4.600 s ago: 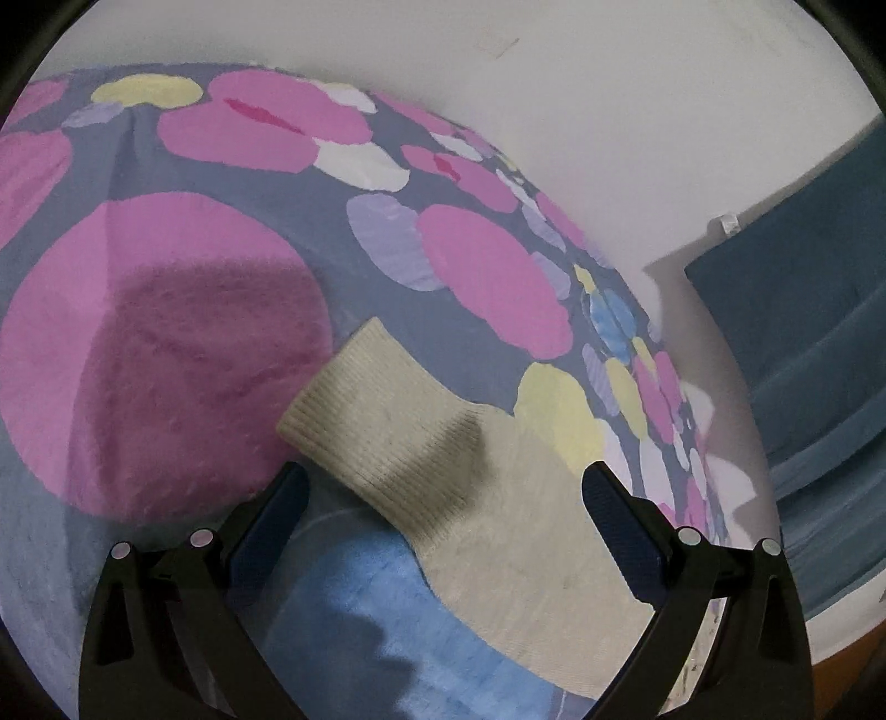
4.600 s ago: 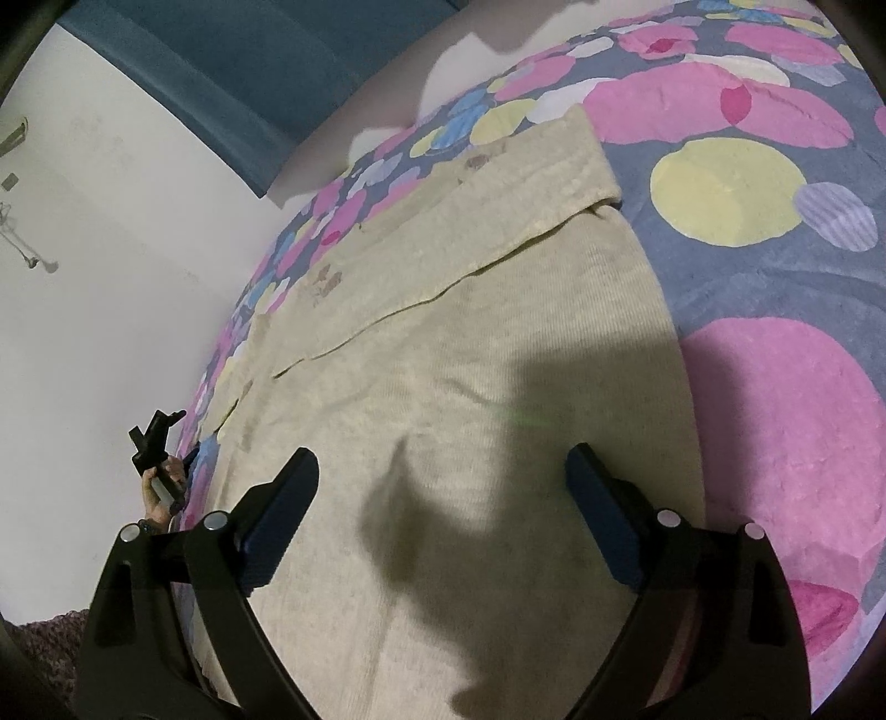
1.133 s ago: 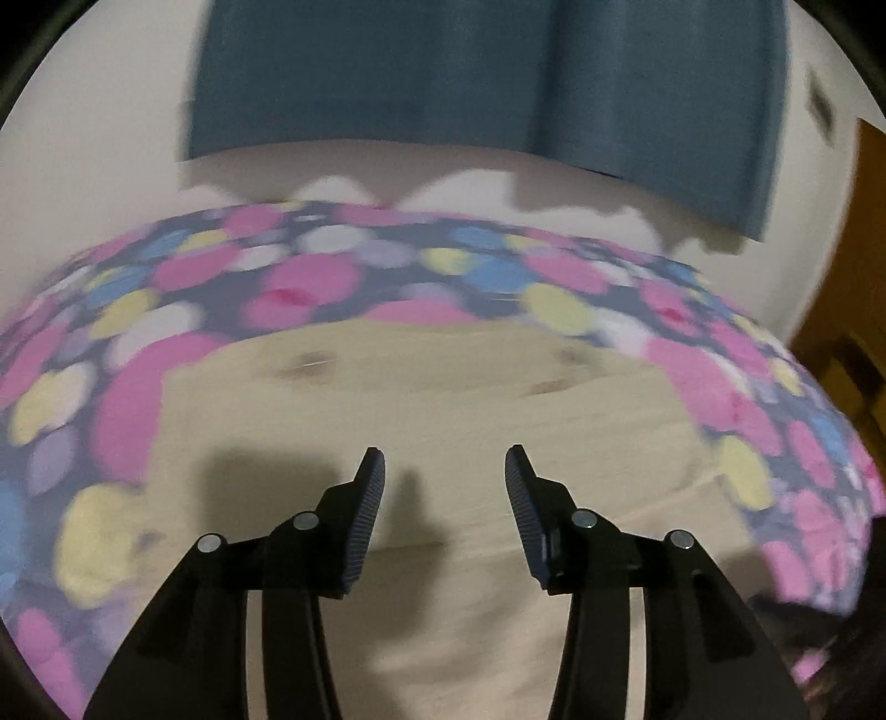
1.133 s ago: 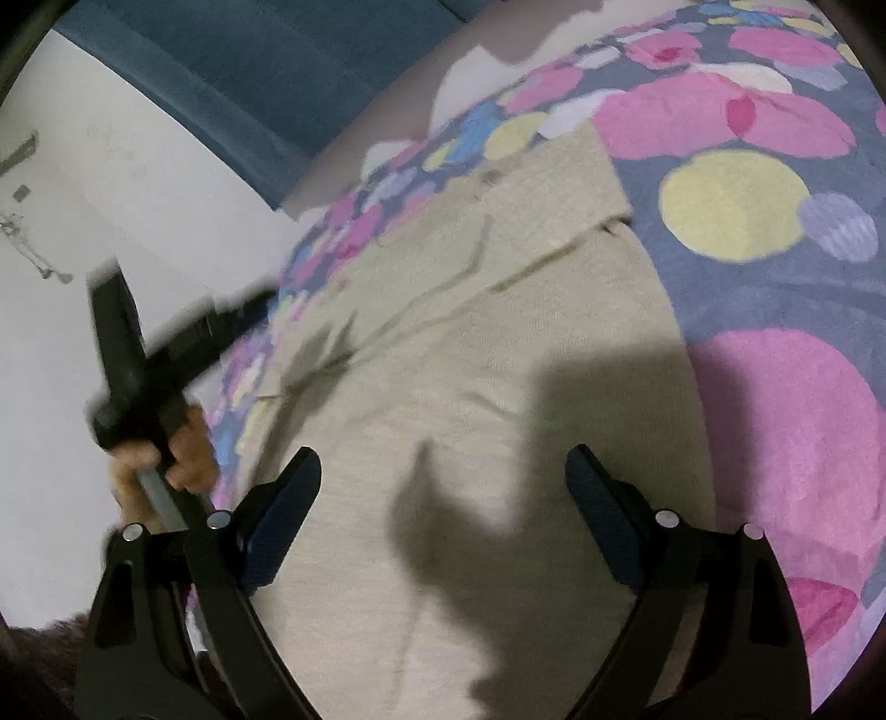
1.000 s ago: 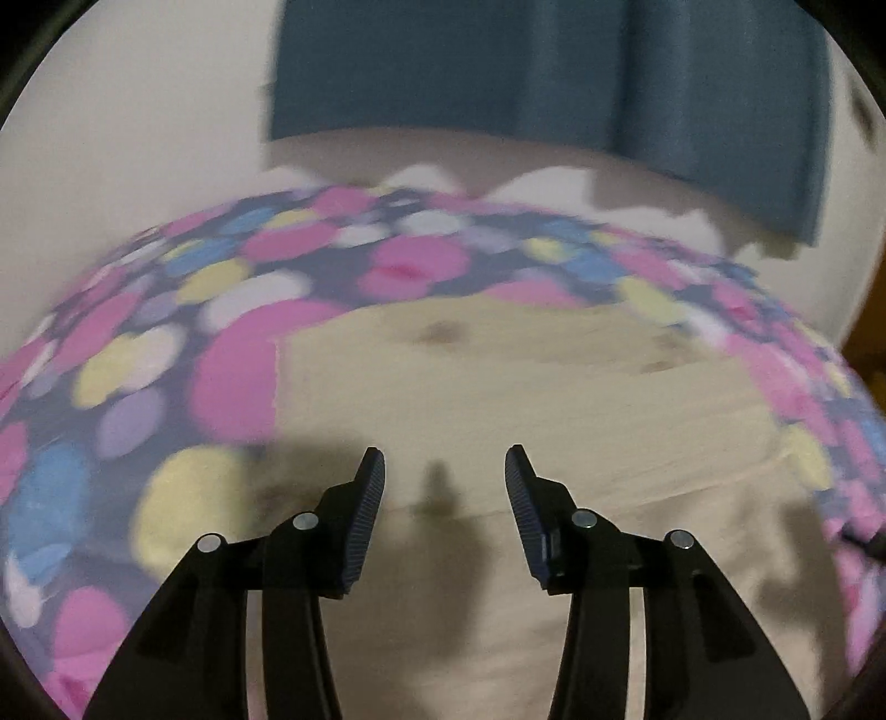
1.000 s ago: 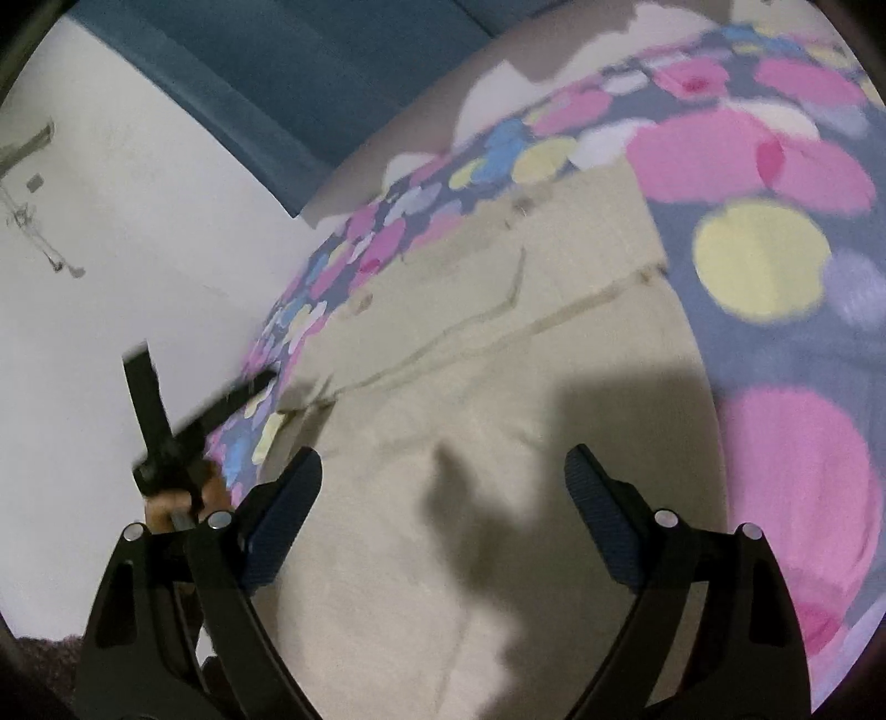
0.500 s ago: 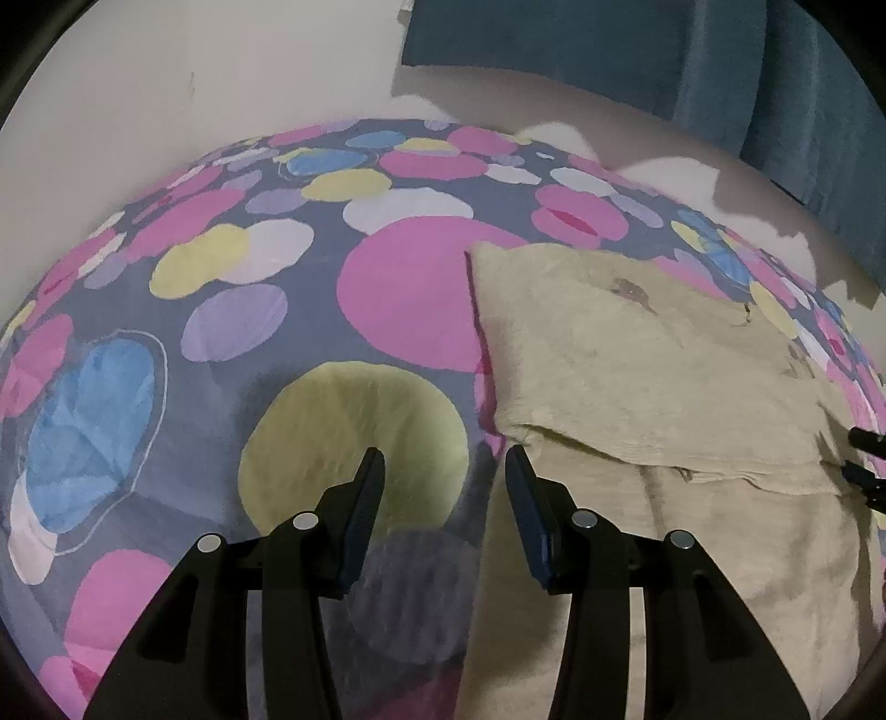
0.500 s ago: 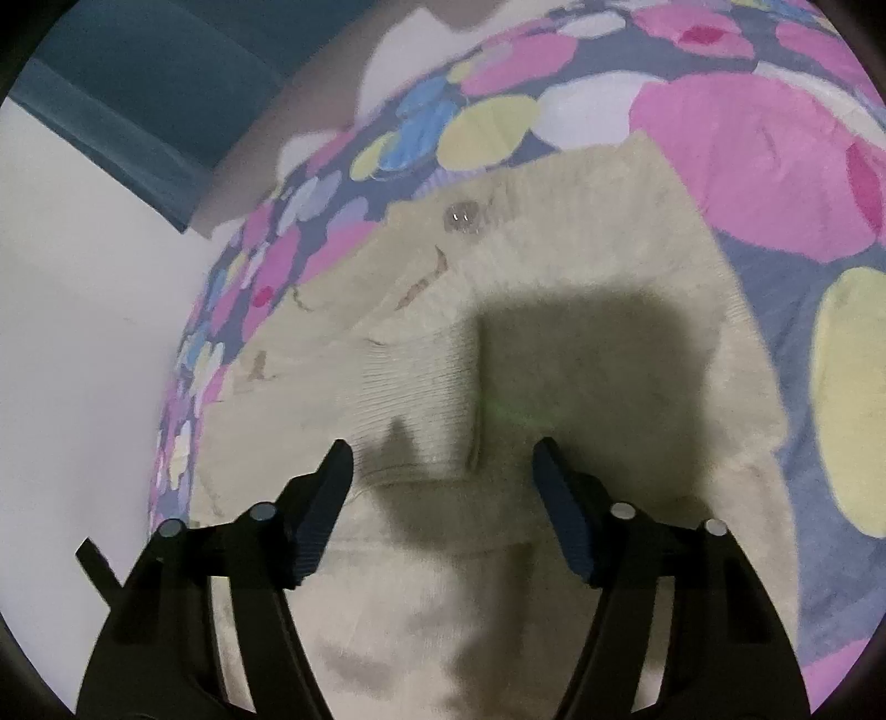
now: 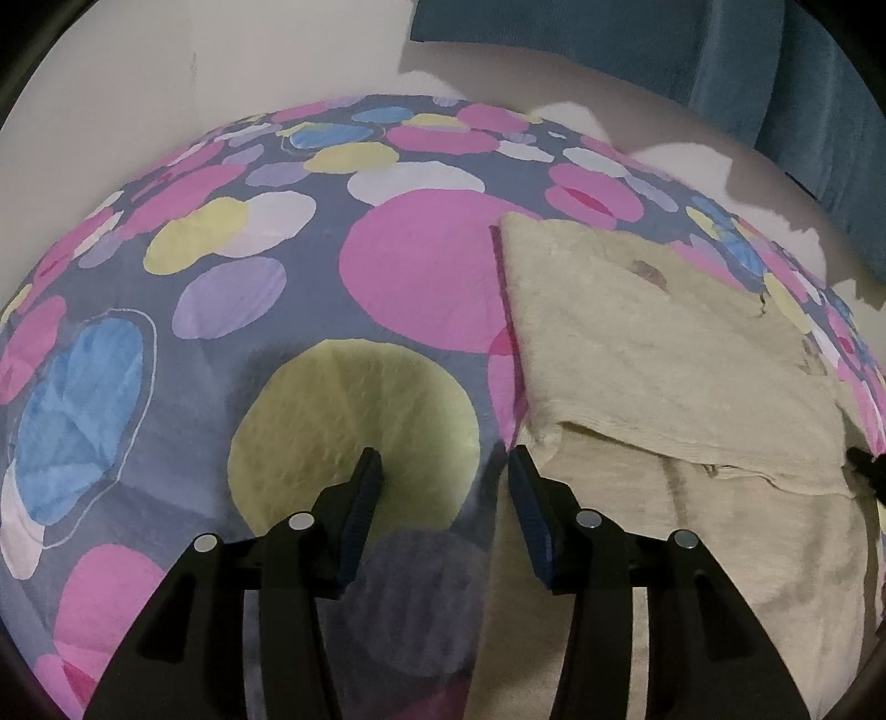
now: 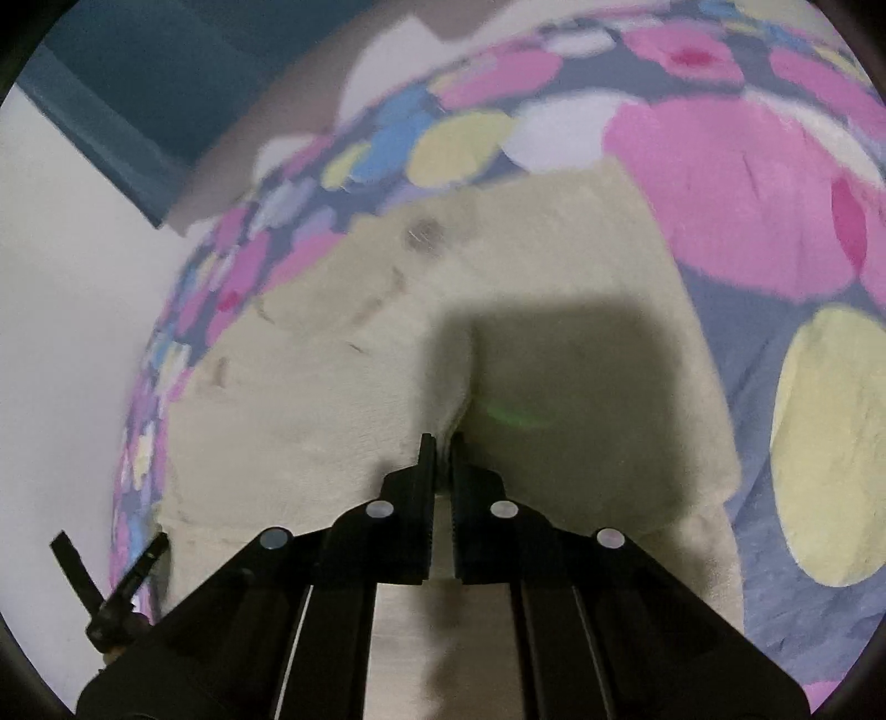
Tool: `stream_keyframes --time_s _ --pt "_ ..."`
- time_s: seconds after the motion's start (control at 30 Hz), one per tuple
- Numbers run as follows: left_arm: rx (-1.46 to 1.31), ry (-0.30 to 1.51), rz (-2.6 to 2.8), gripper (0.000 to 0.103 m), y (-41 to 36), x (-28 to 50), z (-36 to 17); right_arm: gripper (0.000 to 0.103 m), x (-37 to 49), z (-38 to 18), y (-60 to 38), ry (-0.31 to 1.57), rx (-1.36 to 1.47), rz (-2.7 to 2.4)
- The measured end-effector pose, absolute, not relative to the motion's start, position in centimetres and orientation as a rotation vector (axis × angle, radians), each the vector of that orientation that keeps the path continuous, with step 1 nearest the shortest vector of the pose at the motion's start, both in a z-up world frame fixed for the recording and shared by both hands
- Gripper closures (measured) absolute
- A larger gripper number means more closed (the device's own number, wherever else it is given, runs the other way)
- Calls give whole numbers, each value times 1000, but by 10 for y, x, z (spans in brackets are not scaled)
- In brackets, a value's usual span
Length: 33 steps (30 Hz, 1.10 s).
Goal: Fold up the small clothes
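Observation:
A beige knit sweater (image 9: 664, 354) lies partly folded on a bedspread with coloured circles (image 9: 277, 277). In the left wrist view my left gripper (image 9: 443, 471) is open and empty, low over the bedspread just left of the sweater's left edge. In the right wrist view my right gripper (image 10: 441, 443) is shut on a ridge of the sweater (image 10: 332, 387), pinching the cloth between its fingertips. The left gripper shows small at the lower left of the right wrist view (image 10: 111, 581).
The bedspread (image 10: 775, 221) covers a bed against a white wall (image 9: 166, 72). A dark blue curtain (image 9: 692, 44) hangs behind the bed. A yellow circle (image 9: 354, 421) lies under my left gripper.
My right gripper has closed on the sweater's cloth; it was open half a second ago. My left gripper has swung left off the sweater and stays open.

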State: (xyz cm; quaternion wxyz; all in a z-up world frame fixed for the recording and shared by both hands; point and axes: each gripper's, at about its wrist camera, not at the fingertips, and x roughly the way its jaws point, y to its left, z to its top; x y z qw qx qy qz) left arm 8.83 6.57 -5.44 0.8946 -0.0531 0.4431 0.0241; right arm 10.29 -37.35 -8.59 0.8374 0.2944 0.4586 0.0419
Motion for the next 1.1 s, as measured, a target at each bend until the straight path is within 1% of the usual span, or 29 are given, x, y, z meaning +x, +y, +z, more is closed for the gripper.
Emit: stream_keyframes --time_s 0.2,0.23,0.27,0.3,0.33,0.37,0.43,0.53,0.77,0.93,1.1 --pt "-121 909 13 52 67 84 -48 96 92 -73 -378 952 666 138" --pt "-126 907 -3 45 67 82 -46 93 85 -67 -379 939 660 150" --pt "-130 904 -19 37 68 78 -44 85 79 -62 -381 930 656 158" --pt "-131 896 -35 35 69 74 -40 80 71 -56 -383 919 655 168" --pt "-125 889 -55 34 68 67 -36 65 58 -50 -387 906 659 178" --pt "-116 888 -74 34 68 61 -33 58 47 -46 -391 898 661 184" --pt "-108 893 -118 34 69 46 -28 55 23 -40 -398 892 653 189" --pt "-123 906 -187 34 72 18 -24 47 -19 -39 -414 891 664 175" --pt "-212 995 -340 34 78 -50 -32 46 -108 -57 -440 950 733 164" --pt "-267 1050 -413 34 78 -89 -37 46 -160 -71 -433 991 771 229" --pt "-300 1091 -454 34 72 -116 -40 46 -189 -75 -420 1007 820 318"
